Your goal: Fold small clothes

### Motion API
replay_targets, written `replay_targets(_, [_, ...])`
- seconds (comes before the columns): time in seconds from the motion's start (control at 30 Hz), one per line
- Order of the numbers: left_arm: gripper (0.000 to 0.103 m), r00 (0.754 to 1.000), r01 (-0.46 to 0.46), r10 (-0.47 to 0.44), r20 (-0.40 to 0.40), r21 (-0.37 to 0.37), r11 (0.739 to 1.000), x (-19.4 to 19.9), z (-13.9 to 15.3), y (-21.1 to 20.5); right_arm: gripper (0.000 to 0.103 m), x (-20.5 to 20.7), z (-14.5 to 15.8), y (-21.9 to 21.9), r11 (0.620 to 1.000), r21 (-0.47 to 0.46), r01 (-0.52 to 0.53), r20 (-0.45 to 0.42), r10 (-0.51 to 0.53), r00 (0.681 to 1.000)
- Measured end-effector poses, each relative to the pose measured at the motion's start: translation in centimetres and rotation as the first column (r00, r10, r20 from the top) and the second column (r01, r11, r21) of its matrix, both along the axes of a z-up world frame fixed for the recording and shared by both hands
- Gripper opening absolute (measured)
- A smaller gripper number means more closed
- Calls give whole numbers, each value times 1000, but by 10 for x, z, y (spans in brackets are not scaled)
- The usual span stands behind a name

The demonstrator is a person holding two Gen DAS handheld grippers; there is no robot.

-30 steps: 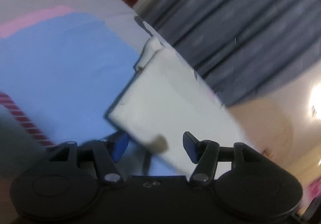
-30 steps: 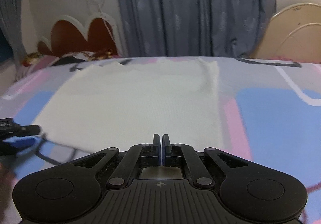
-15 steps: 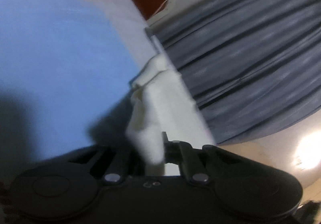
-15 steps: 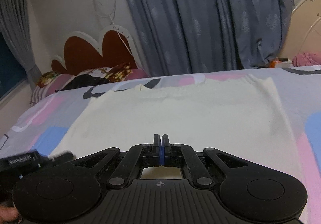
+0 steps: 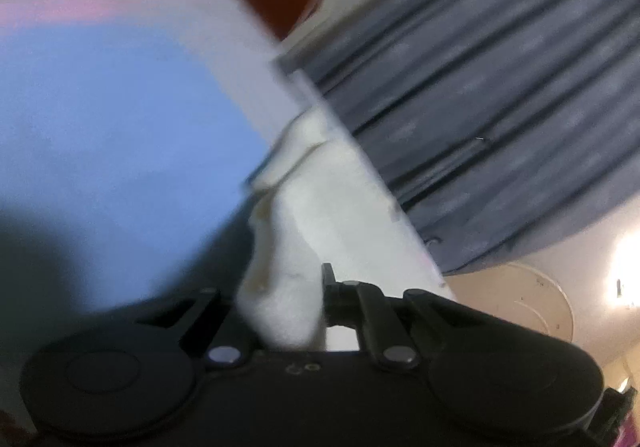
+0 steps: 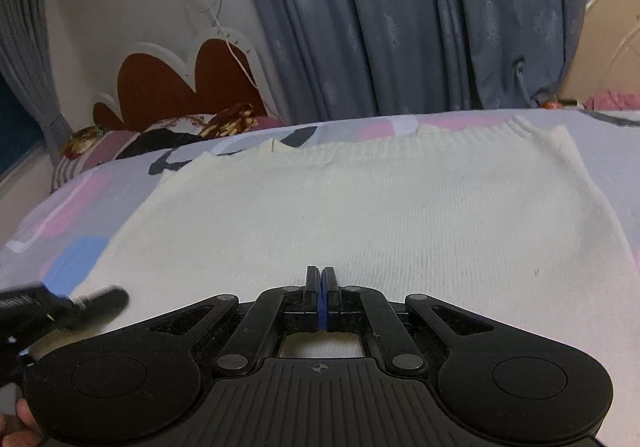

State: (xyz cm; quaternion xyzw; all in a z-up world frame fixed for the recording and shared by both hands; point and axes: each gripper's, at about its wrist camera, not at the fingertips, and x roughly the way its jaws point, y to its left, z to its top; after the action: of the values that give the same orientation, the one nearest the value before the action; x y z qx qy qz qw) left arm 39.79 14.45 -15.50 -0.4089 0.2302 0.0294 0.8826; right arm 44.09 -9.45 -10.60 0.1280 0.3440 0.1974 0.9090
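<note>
Sweater, cream knit, lies spread flat on the bed, directly ahead of my right gripper and extending to both sides of it. Its ribbed edge runs along the far side, well beyond the fingertips. I see the right gripper's jaws closed together, blue pads touching, with the near edge of the knit passing under them; I cannot tell from this view whether any cloth is caught between the pads, and none shows there.

My left gripper is clamped on a fold of the same sweater. A bunched wad of cream fabric fills the gap between its fingers and hides the left one; only the right finger is visible, pressed against the cloth. From the wad the garment stretches away ahead of the gripper. The left wrist view is tilted and blurred, so finer detail of the grip is not legible.

In the right wrist view, the left gripper appears low to the left of my right gripper, at the sweater's near left corner.

Bed cover ahead of the left gripper shows blue and pink patches. Beyond the sweater I note a grey-blue curtain, and to the far left a red scalloped headboard with pillows below it.
</note>
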Motion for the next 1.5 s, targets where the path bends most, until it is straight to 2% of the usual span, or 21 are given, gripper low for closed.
replay_targets(0.1, [6,992,104,-114,59,144,984,5,35,-23,0,1,-1,-6,999,32,5,-7,-5,1000])
replay_targets(0.17, [6,981,164,-184,60,250,954,13,56,-45,0,1,1,-11,998,55,9,-11,-8,1000])
replay_targets(0.23, [6,962,235,-267,57,327,915,20,74,-69,0,-5,11,-33,991,113,76,6,-77,997])
replay_targets(0.3, [6,934,314,-356,32,402,860,31,86,-101,0,-15,22,-69,966,199,165,26,-174,984])
replay_targets(0.4, [6,894,400,-448,-7,465,790,41,90,-148,0,-27,35,-123,934,238,265,46,-284,958])
replay_targets(0.53, [6,849,493,-523,-72,461,738,52,74,-204,0,-40,42,-177,909,240,341,38,-360,932])
replay_targets(0.6, [6,815,552,-571,-96,426,717,54,58,-231,0,-47,40,-197,902,237,362,24,-378,925])
replay_targets(0.63, [10,794,582,-597,-114,423,694,52,49,-240,0,-51,39,-206,898,236,370,15,-385,923])
replay_targets(0.67, [24,759,631,-633,-152,410,658,52,40,-253,0,-54,38,-213,897,232,376,10,-389,921])
replay_targets(0.7, [30,744,653,-642,-185,404,640,49,36,-261,0,-57,37,-218,897,237,372,6,-384,923])
replay_targets(0.77, [59,749,638,-644,-157,431,638,35,41,-258,0,-60,34,-225,900,238,364,-14,-372,928])
replay_targets(0.83, [62,766,608,-638,-83,415,677,27,52,-234,3,-63,35,-228,904,240,354,-11,-363,932])
replay_targets(0.87, [69,782,584,-621,-48,404,704,26,57,-215,8,-64,36,-227,906,248,343,-7,-353,936])
replay_targets(0.93, [72,839,498,-544,-12,418,759,28,64,-183,27,-64,39,-222,910,259,323,0,-334,942])
replay_targets(0.97, [72,866,454,-500,-12,440,775,36,67,-172,35,-64,39,-218,914,264,308,7,-321,947])
replay_targets(1.0, [69,883,435,-469,-38,444,784,46,65,-160,36,-64,39,-212,920,265,289,10,-302,953])
replay_targets(1.07, [63,888,443,-452,-79,408,799,62,57,-142,36,-54,38,-202,932,263,250,1,-260,966])
replay_targets(1.13, [63,871,485,-472,-132,383,787,73,46,-139,36,-52,37,-192,943,244,225,-4,-231,973])
replay_targets(1.23, [61,865,495,-477,-156,429,756,68,39,-137,35,-48,33,-181,957,199,213,-13,-215,977])
replay_targets(1.33, [61,882,458,-460,-106,423,782,73,46,-134,36,-39,32,-177,961,176,215,1,-219,976])
replay_targets(1.5, [61,885,443,-456,-93,469,764,109,61,-145,36,0,29,-168,966,143,217,7,-220,975])
